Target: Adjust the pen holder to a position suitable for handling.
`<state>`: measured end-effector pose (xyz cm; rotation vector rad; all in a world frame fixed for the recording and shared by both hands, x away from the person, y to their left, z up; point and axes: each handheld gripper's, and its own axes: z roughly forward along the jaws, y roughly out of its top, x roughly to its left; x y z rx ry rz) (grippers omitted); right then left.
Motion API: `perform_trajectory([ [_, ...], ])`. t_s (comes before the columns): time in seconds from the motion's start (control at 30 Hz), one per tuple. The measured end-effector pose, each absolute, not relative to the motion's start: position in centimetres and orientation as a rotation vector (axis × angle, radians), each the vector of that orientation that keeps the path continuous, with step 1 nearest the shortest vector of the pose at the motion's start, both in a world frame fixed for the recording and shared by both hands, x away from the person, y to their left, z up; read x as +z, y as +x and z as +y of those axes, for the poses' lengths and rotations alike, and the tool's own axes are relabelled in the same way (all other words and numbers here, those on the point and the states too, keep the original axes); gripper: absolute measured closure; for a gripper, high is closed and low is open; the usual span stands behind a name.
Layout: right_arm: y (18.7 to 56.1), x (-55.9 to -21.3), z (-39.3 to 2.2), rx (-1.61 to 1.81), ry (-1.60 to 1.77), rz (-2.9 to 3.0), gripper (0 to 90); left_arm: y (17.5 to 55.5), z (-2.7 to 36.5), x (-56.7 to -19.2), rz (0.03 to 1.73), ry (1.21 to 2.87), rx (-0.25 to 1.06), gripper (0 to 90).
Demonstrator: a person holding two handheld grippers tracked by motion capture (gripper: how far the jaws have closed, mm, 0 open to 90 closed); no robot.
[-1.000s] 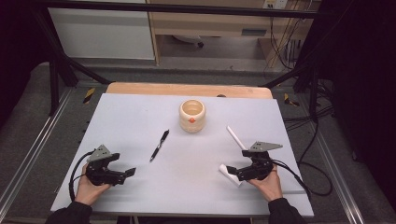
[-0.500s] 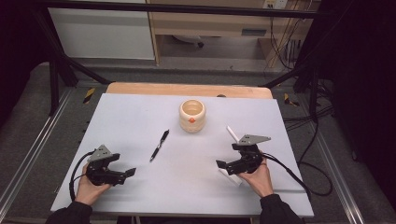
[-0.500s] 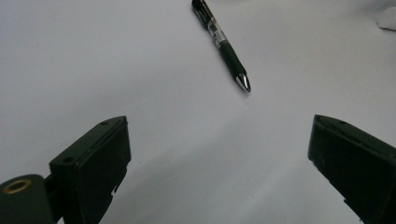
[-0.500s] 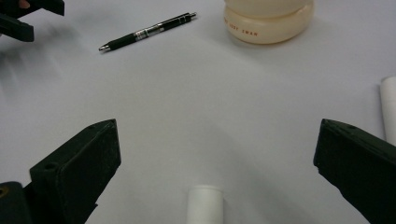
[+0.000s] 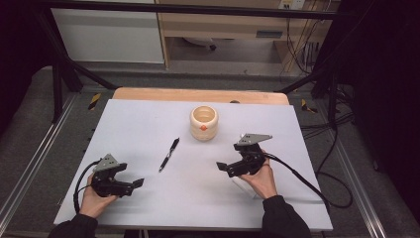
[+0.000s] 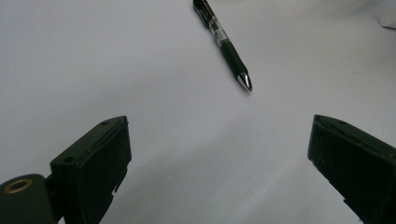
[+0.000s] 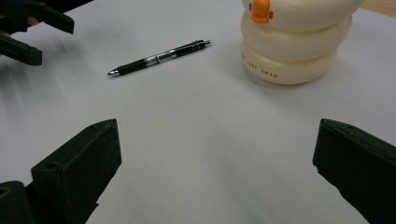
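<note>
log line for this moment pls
left hand-held gripper: open, empty | right hand-held gripper: open, empty | pen: flat on table, untouched | cup: upright

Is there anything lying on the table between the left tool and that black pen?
No. In the left gripper view, only bare white table lies between the open left tool and the pen. The high view shows the same empty stretch.

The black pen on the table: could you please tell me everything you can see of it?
The pen is slim and black, apparently plastic, with a clear section along the barrel, a darker grip and a shiny metal tip. It lies flat on the white table, untouched, its tip toward the person's side, angled. It sits in front and left of the cream cup, apart from it, between the left gripper and the right gripper, both open.
</note>
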<state>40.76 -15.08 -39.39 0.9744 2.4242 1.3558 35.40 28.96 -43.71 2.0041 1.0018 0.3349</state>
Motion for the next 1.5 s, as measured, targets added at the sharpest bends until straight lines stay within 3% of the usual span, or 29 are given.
perform_trajectory([
  [1.5,48.6,-35.7,-7.8,1.279,0.909,2.430,6.4,35.4,29.0,-43.7,1.000,2.004,0.335,6.4],
])
